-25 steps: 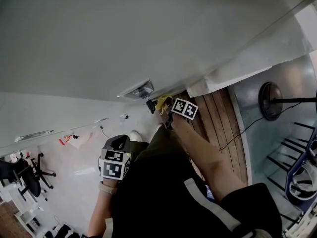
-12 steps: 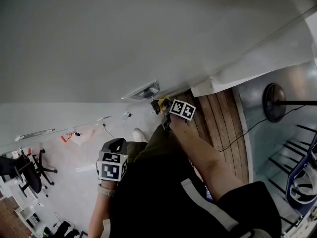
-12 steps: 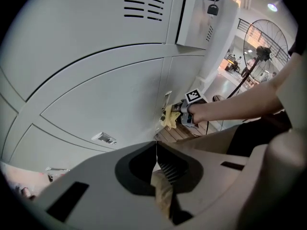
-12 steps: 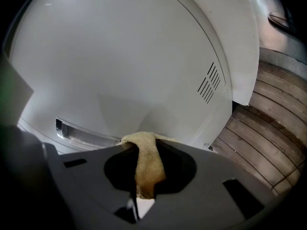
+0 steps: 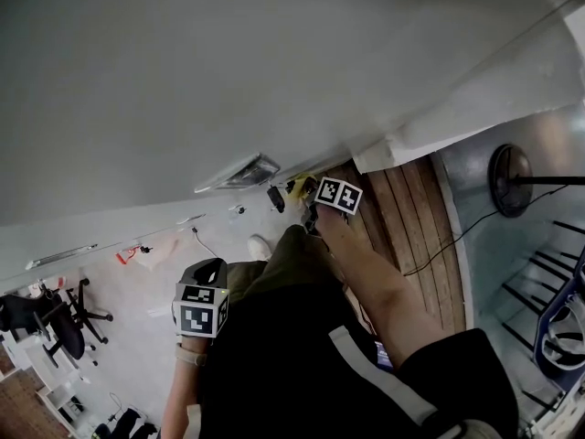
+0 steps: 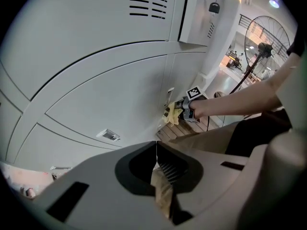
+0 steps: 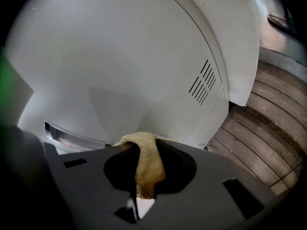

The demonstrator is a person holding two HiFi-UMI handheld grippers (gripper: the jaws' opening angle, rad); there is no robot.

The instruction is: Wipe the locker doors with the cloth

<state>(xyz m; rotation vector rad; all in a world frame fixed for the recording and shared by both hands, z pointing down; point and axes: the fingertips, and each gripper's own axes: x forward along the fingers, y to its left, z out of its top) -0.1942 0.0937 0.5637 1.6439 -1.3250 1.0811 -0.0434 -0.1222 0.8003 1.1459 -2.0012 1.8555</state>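
Cloth (image 7: 145, 162) farther along door (image 7: 120, 71), between right fingers (image 7: 211, 186).

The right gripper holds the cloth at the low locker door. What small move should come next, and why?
Probably slide the right gripper sideways along the locker door, with the cloth pressed on it. The jaws are shut on the cloth, low on the door near the wooden floor, and wide door surface lies beside it.

Bunched yellow terry cloth (image 7: 148, 169), pinched in right gripper (image 7: 143, 143), sits against the pale grey metal locker door (image 7: 120, 71) low down; louvre slots (image 7: 204, 83) at cloth's 2 o'clock.
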